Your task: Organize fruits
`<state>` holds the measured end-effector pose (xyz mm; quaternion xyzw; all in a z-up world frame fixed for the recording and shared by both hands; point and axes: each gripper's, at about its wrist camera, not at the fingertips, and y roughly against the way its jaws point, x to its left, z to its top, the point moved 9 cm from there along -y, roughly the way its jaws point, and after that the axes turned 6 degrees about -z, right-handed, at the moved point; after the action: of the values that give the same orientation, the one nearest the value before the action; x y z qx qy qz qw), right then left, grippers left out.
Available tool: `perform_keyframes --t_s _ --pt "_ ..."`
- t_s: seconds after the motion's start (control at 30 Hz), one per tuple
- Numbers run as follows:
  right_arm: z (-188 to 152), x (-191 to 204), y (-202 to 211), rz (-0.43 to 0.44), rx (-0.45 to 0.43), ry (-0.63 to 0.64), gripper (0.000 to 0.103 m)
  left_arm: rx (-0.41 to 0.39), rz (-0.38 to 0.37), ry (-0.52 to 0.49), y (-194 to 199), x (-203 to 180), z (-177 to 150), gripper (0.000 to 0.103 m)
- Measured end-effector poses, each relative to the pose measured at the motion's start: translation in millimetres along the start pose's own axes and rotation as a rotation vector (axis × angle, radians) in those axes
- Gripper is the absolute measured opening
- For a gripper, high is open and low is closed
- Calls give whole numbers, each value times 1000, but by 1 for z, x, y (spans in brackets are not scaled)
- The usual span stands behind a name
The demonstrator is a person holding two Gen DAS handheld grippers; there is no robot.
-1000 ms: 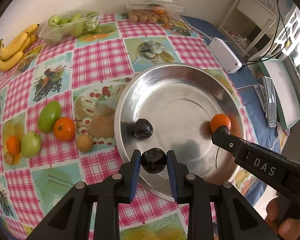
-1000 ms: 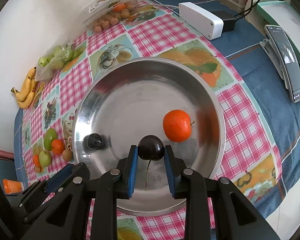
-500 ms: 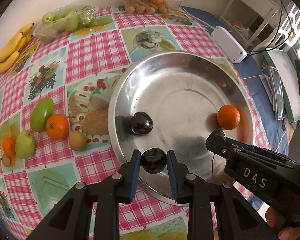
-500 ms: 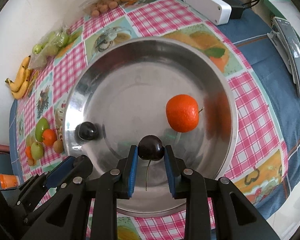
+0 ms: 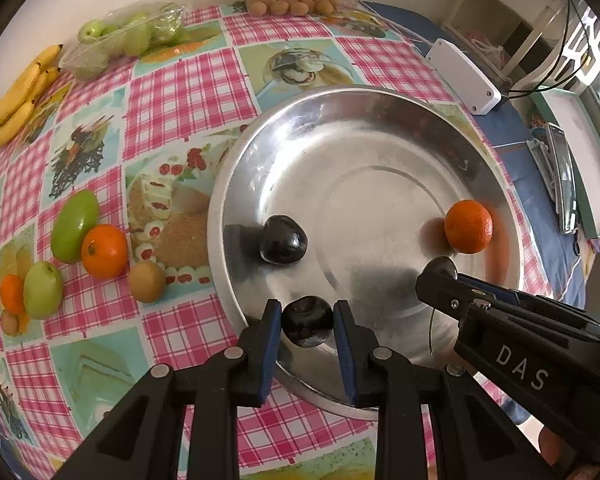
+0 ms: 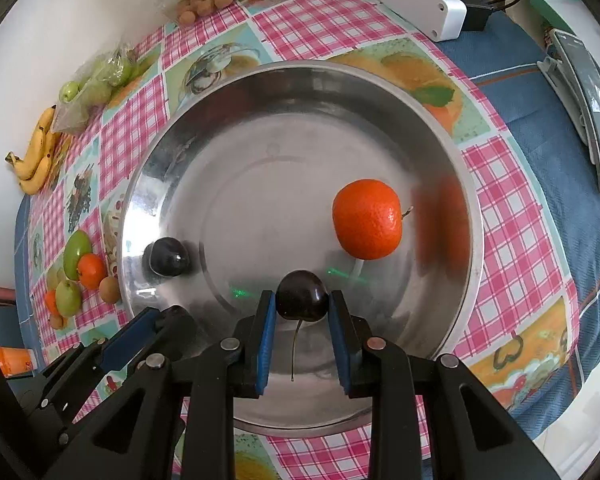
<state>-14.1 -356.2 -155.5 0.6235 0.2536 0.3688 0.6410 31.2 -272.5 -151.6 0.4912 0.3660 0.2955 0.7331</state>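
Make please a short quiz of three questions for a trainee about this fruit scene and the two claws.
1. True or false: the left claw is shut on a dark cherry.
2. How many fruits lie loose in the metal dish, held by no claw?
A) one B) two C) four
3. Fill in: the stem of the cherry in the right claw hangs ____ from that cherry.

Key:
1. True.
2. B: a loose cherry and a mandarin.
3. Down, between the pads.
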Motion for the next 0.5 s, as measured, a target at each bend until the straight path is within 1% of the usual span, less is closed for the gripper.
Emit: perform_keyframes --t_s 0.3,0.43,0.5 --pt "0 -1 -1 -4 4 -2 28 9 -3 -3 -2 0 -3 29" --pt "-1 -3 -4 -10 8 -7 28 14 -10 2 -3 0 -3 31" --pt "-2 -4 -4 -15 10 -11 30 17 -21 4 -3 -1 -3 34"
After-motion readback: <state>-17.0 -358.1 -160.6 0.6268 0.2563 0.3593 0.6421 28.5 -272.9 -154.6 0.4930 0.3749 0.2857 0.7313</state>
